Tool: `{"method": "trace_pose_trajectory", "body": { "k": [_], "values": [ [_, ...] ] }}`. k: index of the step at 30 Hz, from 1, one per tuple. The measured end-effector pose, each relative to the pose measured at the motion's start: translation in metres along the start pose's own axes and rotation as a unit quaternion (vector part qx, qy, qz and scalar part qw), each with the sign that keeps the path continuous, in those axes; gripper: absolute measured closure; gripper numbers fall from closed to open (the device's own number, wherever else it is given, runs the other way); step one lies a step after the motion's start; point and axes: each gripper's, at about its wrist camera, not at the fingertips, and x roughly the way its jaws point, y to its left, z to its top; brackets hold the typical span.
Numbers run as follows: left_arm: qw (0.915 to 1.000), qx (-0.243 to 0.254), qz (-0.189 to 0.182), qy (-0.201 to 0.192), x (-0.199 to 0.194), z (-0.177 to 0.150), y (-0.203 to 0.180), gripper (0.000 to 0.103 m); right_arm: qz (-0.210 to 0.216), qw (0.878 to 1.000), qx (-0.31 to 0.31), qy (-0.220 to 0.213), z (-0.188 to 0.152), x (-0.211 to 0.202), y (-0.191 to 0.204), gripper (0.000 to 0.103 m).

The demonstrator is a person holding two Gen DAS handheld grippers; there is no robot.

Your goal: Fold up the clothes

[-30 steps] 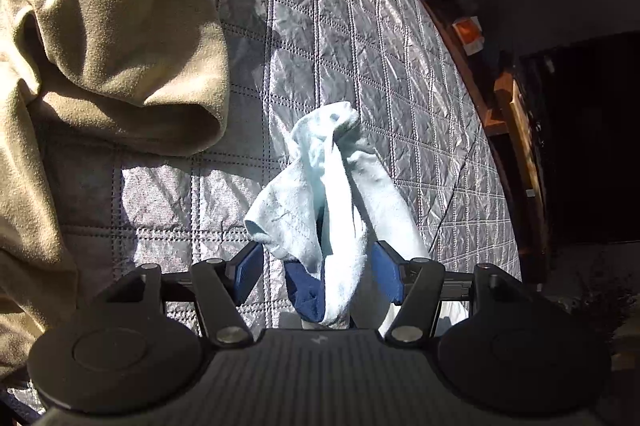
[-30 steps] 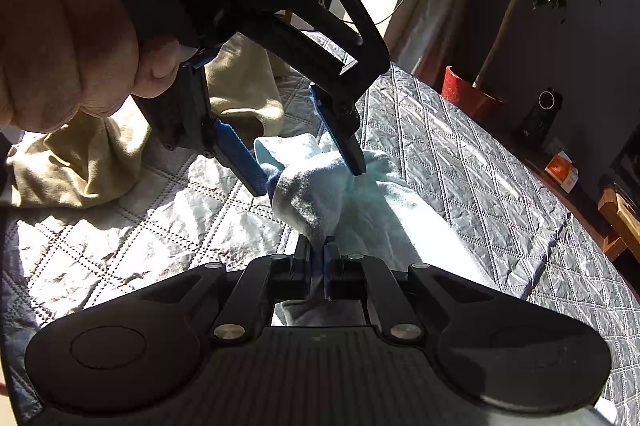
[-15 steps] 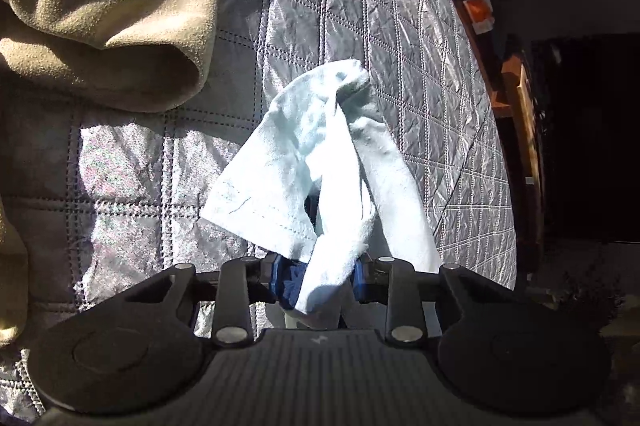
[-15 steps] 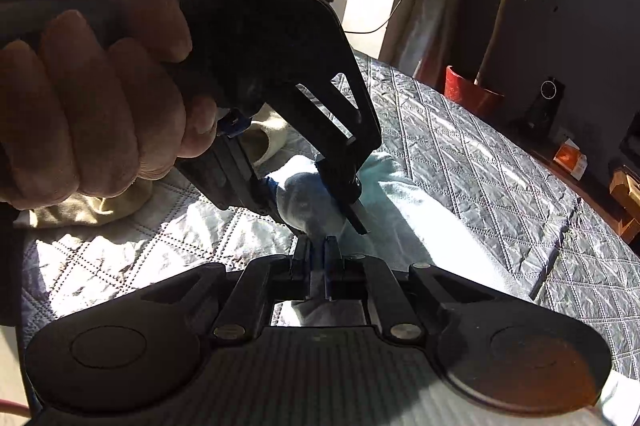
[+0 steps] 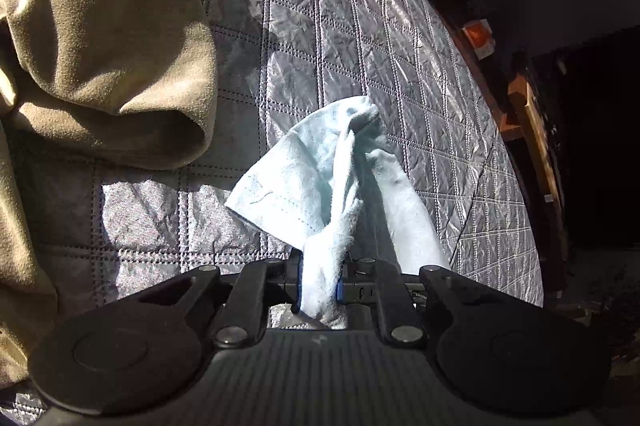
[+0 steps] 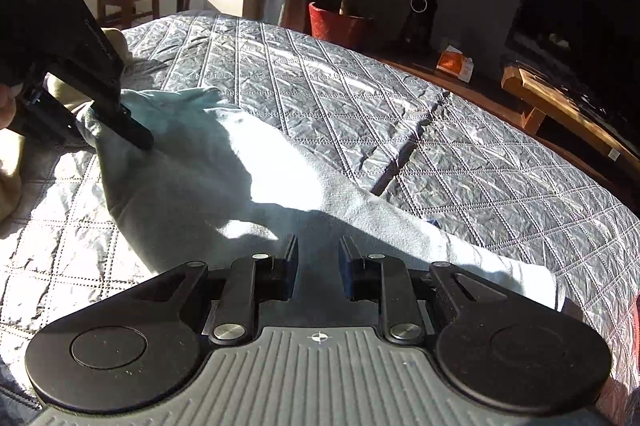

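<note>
Blue cloth stretched out, folding barely begun

On the quilted bed (image 6: 360,113), beside the tan garment (image 5: 100,45), the blue cloth (image 6: 224,185) lies crumpled; left claw (image 5: 319,286) pinches one bunched end, right claw (image 6: 318,266) spread, holding nothing. No fold is finished.

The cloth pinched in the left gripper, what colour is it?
The cloth is pale light blue, seen best from the left wrist camera, where the left gripper clamps it.

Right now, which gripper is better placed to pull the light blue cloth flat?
Left. The left gripper is shut on a bunched end of the light blue cloth, ready to pull. The right gripper is open over the cloth, gripping nothing.
</note>
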Motion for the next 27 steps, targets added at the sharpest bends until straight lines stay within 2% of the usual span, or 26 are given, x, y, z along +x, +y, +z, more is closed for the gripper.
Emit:
{"method": "trace_pose_trajectory", "body": {
  "k": [2,5,6,7,9,12,17,20,22,23,24,25,27],
  "values": [
    [0.9999,0.007,0.003,-0.007,-0.003,0.000,-0.001,0.091,0.010,1.000,-0.008,0.006,-0.004,0.009,0.007,0.079],
    [0.9993,0.031,0.008,-0.021,-0.008,0.000,-0.008,0.091,-0.002,0.996,-0.085,0.006,-0.008,0.011,0.029,0.082],
    [0.9986,0.045,0.009,-0.027,-0.011,-0.001,-0.013,0.091,-0.008,0.993,-0.115,0.003,-0.009,0.011,0.036,0.088],
    [0.9977,0.059,0.007,-0.033,-0.014,-0.002,-0.018,0.092,-0.014,0.989,-0.145,0.001,-0.010,0.012,0.043,0.091],
    [0.9963,0.077,0.008,-0.039,-0.017,-0.005,-0.024,0.092,-0.017,0.985,-0.169,0.004,-0.009,0.011,0.047,0.091],
    [0.9937,0.101,0.013,-0.046,-0.020,-0.008,-0.031,0.092,-0.022,0.984,-0.178,-0.009,-0.004,0.004,0.048,0.093],
    [0.9910,0.121,-0.013,-0.057,-0.027,-0.009,-0.037,0.092,-0.002,0.983,-0.181,0.018,0.000,0.015,0.048,0.094],
    [0.9826,0.168,-0.022,-0.075,-0.032,-0.017,-0.054,0.092,0.007,0.987,-0.162,0.009,-0.003,0.015,0.043,0.094],
    [0.9772,0.194,-0.025,-0.083,-0.033,-0.023,-0.062,0.092,0.031,0.994,-0.100,0.012,0.000,0.012,0.027,0.093],
    [0.9742,0.207,-0.027,-0.087,-0.034,-0.026,-0.067,0.092,0.036,0.997,-0.068,0.011,0.001,0.007,0.018,0.087],
    [0.9710,0.219,-0.028,-0.091,-0.035,-0.029,-0.071,0.092,0.030,0.998,-0.047,0.006,-0.001,0.000,0.012,0.074],
    [0.9675,0.233,-0.029,-0.094,-0.036,-0.033,-0.075,0.092,0.021,0.999,-0.038,0.000,-0.004,-0.007,0.007,0.070],
    [0.9609,0.257,-0.031,-0.099,-0.038,-0.040,-0.083,0.092,-0.006,1.000,-0.004,-0.014,-0.018,-0.027,-0.007,0.066]
  ]
}}
